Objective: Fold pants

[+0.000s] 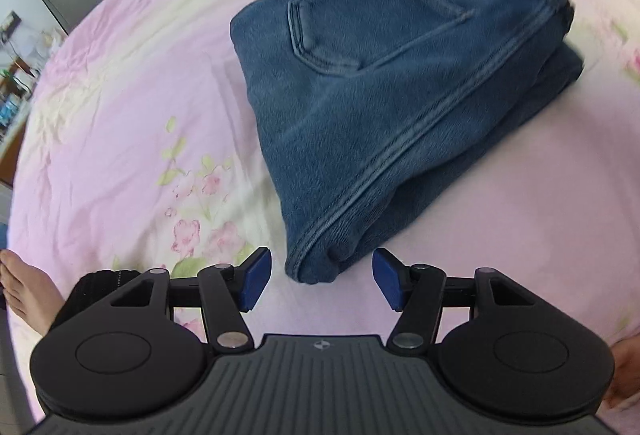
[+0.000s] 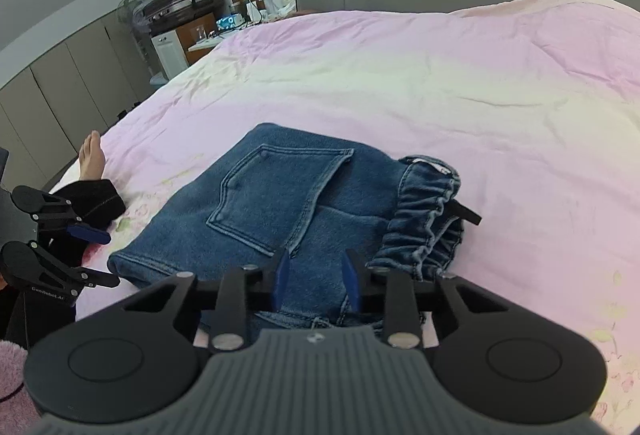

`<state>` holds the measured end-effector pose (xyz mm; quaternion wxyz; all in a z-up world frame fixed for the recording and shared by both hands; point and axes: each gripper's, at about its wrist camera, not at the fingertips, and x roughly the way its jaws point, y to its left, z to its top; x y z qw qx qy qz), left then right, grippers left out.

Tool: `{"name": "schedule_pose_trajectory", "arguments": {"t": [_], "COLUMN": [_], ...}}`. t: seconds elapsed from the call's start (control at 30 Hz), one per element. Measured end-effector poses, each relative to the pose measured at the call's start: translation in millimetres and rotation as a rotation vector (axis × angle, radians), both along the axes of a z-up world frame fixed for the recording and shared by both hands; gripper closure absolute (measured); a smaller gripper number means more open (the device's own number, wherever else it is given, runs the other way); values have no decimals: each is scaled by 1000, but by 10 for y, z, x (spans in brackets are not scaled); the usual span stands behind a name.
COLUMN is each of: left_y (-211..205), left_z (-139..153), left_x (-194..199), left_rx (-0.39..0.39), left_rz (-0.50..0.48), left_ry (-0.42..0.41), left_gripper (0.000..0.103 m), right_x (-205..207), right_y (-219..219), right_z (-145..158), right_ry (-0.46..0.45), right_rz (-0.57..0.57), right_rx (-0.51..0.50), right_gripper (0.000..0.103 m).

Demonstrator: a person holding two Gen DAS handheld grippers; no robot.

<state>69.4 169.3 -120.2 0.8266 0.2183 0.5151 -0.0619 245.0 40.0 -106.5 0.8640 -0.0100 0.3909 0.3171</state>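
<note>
The blue denim pants point(image 1: 384, 107) are seen folded into a compact stack on the pink floral bedsheet point(image 1: 120, 115) at frame centre. The left gripper point(image 1: 322, 277) is held wide apart, empty; the right gripper point(image 2: 316, 275) is narrowed, gripping nothing. Folding is judged finished; only withdrawal seems needed.

item count: one pair of folded pants point(image 1: 384, 107) at 12 o'clock; two grippers, my left gripper point(image 1: 322, 281) and my right gripper point(image 2: 318, 273); one bare foot point(image 2: 93, 155) at 10 o'clock.
</note>
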Motion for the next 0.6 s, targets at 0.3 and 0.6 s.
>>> {"name": "schedule_pose_trajectory", "arguments": {"t": [0.3, 0.6], "left_y": [225, 330], "left_z": [19, -367], "left_x": [65, 308], "left_rx": [-96, -105], "left_rz": [147, 294], "left_ry": [-20, 104], "left_gripper": [79, 82], "right_x": [95, -80], "right_y": [-54, 38], "right_z": [-275, -587], "right_ry": [23, -52], "right_rz": [-48, 5], "right_rx": [-95, -179], "right_gripper": [86, 86]}}
